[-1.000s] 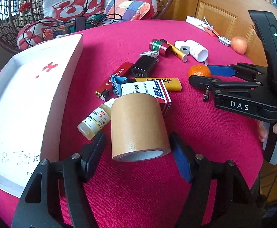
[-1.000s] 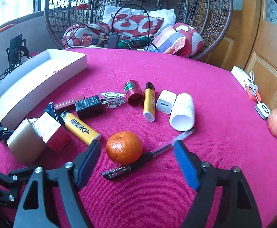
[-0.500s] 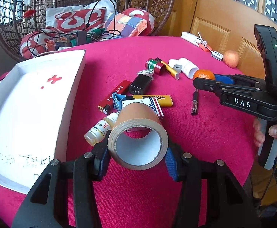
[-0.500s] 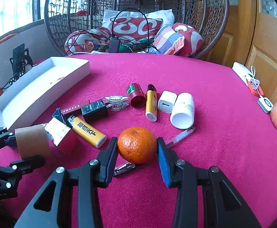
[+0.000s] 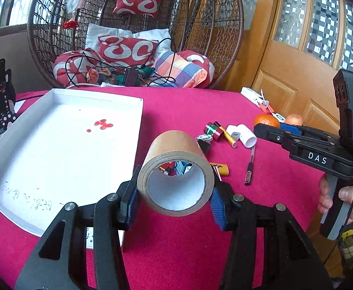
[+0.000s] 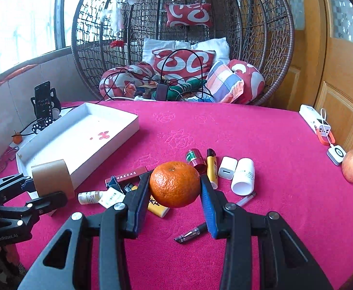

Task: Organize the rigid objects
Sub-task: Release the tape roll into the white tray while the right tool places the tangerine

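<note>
Both claws closed and, apparently, lifted: left tape roll [image 5: 176, 171], right orange [image 6: 174, 183].

Brown tape roll [image 5: 176, 169]; orange mandarin [image 6: 174, 183]; magenta tablecloth [image 6: 249, 133].

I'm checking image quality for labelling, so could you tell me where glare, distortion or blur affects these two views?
Right wrist view: the window is blown out white; fisheye bends the wicker chair; the orange is sharp. Left wrist view: dark vignette in the corners, door curved, tape roll crisp, light even.

Wicker egg chair [image 6: 183, 48], wooden door [image 5: 309, 55], bright window [image 6: 19, 21].
</note>
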